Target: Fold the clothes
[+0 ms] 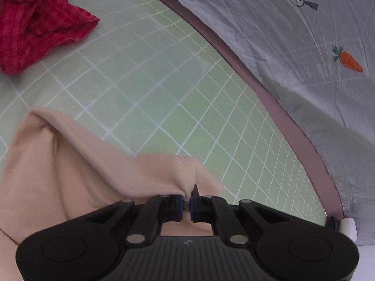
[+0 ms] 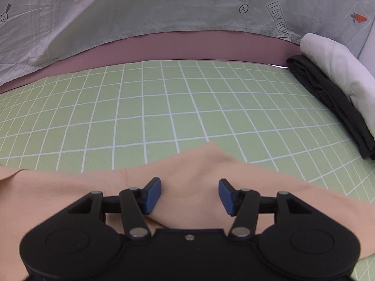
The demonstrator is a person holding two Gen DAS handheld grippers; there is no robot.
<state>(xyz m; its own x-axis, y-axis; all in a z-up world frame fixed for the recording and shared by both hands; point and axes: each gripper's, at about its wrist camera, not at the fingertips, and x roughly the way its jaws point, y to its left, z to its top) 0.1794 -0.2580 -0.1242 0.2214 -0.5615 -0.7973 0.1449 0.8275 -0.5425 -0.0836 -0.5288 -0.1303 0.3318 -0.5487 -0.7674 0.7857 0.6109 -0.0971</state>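
A peach garment (image 1: 70,168) lies bunched on the green grid mat (image 1: 145,89). My left gripper (image 1: 187,199) is shut on a pinched fold of its edge, and the cloth rises to the blue pads. In the right wrist view the same peach garment (image 2: 187,171) spreads flat across the mat (image 2: 164,107). My right gripper (image 2: 189,193) stands open just above it, blue pads (image 2: 153,194) wide apart with cloth showing between them and nothing held. A seam runs down the cloth left of the pads.
A crumpled red checked garment (image 1: 35,23) sits at the mat's far left. Folded black cloth (image 2: 332,100) and a folded white piece (image 2: 339,70) are stacked at the right edge. A grey sheet with carrot prints (image 2: 164,7) and a mauve strip (image 2: 187,46) lie beyond the mat.
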